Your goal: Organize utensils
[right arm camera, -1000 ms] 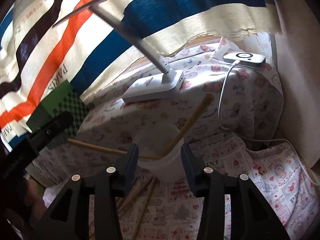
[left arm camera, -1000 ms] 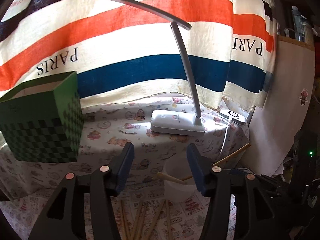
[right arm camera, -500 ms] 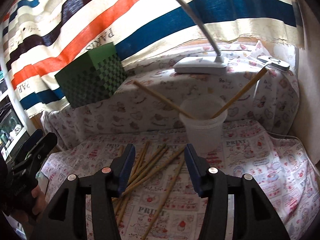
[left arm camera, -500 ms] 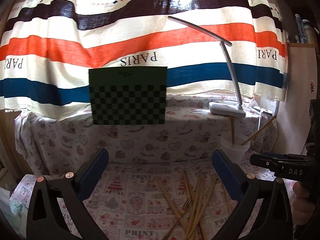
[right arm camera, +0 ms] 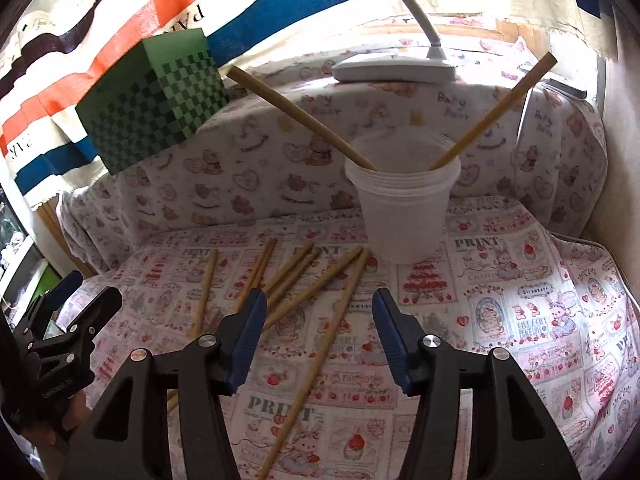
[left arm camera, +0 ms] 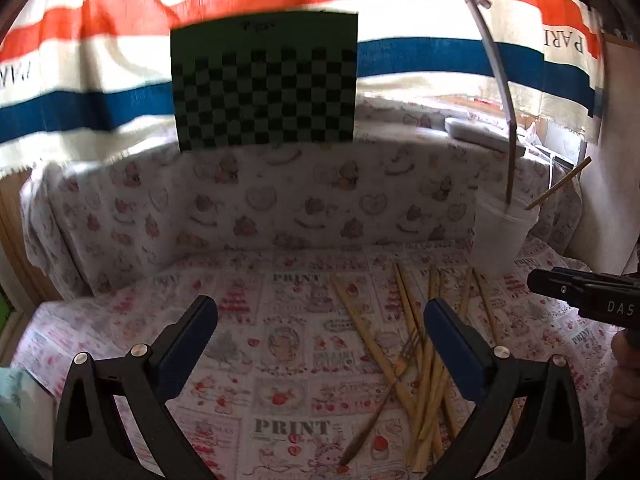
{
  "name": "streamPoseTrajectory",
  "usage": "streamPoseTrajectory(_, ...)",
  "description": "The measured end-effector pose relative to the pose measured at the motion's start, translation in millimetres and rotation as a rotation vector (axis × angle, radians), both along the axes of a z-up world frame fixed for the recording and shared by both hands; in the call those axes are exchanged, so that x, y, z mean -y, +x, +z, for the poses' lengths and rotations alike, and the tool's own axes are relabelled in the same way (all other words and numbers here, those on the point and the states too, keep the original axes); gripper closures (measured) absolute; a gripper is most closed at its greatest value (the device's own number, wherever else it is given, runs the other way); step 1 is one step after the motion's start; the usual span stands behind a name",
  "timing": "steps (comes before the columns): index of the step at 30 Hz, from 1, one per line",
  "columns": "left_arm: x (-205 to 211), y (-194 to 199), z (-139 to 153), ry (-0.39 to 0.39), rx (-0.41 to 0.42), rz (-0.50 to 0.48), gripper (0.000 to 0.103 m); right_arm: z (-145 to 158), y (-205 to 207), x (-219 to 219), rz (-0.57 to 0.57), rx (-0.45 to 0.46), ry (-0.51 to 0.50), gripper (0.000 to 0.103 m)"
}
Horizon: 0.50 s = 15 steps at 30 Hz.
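In the second before this, I had both tongs up close at the translucent white plastic cup (right arm camera: 402, 200); by this moment I had drawn them back and lowered them over the printed patchwork tablecloth (right arm camera: 520, 320), and the cup held two pale wooden chopsticks (right arm camera: 300, 114) leaning out to opposite sides. I took that to mean a drop-off was finished and the next pickup was due. My left gripper (left arm camera: 320, 344) stood wide apart and empty, and my right gripper (right arm camera: 318, 332) was also parted with nothing between its blue pads (right arm camera: 248, 340). The loose pile of bamboo chopsticks (right arm camera: 304, 276) lay flat on the cloth in front of the cup; from the right wrist they fanned out just ahead of and under the fingertips, one long stick running between them. From the left wrist the pile sat to the right, beneath the right-hand finger, with a slim metal fork (left arm camera: 392, 384) lying across it. The green checkered box (left arm camera: 264, 80) stood on the raised ledge behind, well apart.
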<state>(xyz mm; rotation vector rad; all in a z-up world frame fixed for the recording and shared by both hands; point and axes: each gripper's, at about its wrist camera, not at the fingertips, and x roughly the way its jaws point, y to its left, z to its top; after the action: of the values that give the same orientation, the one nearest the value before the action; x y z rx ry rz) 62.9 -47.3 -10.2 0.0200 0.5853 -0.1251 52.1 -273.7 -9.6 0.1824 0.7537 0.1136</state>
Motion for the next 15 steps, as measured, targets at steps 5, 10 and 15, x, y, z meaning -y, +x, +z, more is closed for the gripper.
streamPoseTrajectory(5, -13, 25, -27, -0.029, -0.143, 0.067, 0.001, -15, 10, 0, -0.009, -0.057, -0.004, 0.046)
streamPoseTrajectory(10, -24, 30, -31, -0.129, -0.178, 0.045, 0.002, -24, 15, -2, 0.013, -0.102, 0.027, 0.046)
streamPoseTrajectory(15, -15, 25, -29, -0.235, -0.155, -0.118, 0.042, -29, 19, -1, -0.004, -0.120, 0.039, 0.045)
